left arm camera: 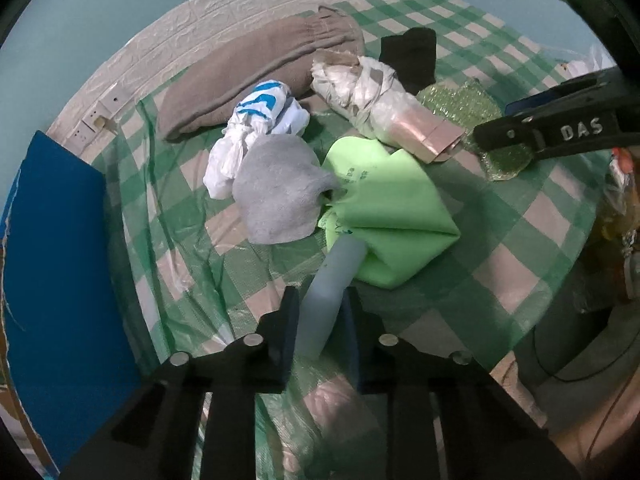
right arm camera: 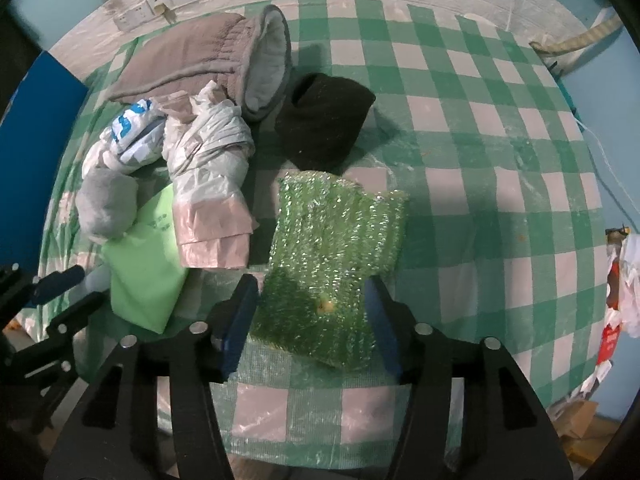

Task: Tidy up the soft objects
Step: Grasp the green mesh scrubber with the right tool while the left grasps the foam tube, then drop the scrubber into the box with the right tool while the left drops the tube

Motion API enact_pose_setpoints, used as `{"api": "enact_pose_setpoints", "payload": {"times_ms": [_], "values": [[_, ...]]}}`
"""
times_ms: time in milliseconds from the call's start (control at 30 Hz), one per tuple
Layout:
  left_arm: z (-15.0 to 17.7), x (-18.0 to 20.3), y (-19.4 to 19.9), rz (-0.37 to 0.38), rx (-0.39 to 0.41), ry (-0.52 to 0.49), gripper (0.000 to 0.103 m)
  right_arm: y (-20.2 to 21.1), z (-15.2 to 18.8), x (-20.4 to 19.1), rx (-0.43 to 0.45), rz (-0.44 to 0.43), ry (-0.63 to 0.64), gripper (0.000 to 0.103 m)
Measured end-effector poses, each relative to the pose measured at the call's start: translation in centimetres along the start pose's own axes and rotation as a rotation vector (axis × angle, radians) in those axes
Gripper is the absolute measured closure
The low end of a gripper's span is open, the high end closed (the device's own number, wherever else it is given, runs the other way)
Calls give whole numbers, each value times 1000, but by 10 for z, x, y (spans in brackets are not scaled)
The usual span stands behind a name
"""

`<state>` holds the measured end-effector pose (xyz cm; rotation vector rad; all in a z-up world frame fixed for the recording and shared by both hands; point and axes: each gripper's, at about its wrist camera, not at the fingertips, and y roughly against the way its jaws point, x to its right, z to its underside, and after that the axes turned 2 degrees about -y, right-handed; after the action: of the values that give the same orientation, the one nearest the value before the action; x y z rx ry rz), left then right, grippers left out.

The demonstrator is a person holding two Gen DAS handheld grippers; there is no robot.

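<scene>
Clutter is most of what I see: the soft things sit bunched at the left of the checked worktop (right arm camera: 460,128) with no sorted group I can point to, so I judge the job barely begun. My left claw (left arm camera: 320,312) is closed on a pale grey tube (left arm camera: 328,292), whose far end touches the green cloth (left arm camera: 392,220). My right claw (right arm camera: 310,304) stands spread on either side of the green sponge (right arm camera: 340,240), jaws close to its edges but, as far as I can tell, not yet pinching it. Beyond the cloth lie a grey pad (left arm camera: 276,196) resting against it, a blue-and-white bag (left arm camera: 260,120), a crumpled clear bag (left arm camera: 380,96) and a long brown sleeve (left arm camera: 256,68), all touching or overlapping one another. A black sock (right arm camera: 324,120) lies just behind the sponge, a little apart from the heap. A blue board (left arm camera: 60,260) stands at the worktop's left edge; whether it belongs to a bin I cannot tell. Nearly everything is left to place.
</scene>
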<state>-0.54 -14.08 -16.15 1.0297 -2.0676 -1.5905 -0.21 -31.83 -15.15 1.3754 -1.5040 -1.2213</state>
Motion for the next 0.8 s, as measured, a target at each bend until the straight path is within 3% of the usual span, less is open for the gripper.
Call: {"api": "enact_pose_setpoints", "payload": {"times_ms": [400,467,533,633,800], "values": [[-4,-19,14,85,21,112,88,-19,-10,-6,-3,45,4,42],[-3,-21,17,97,25,129,88,-19,-10,-8,2,60,26,48],[-3,-24,20,99,29,143,88,-19,-10,-11,8,82,52,70],[-2,-26,25,101,38,158,88,-16,-10,-11,6,67,51,87],[-2,-31,35,98,60,181,88,-4,-13,-4,23,31,18,92]]}}
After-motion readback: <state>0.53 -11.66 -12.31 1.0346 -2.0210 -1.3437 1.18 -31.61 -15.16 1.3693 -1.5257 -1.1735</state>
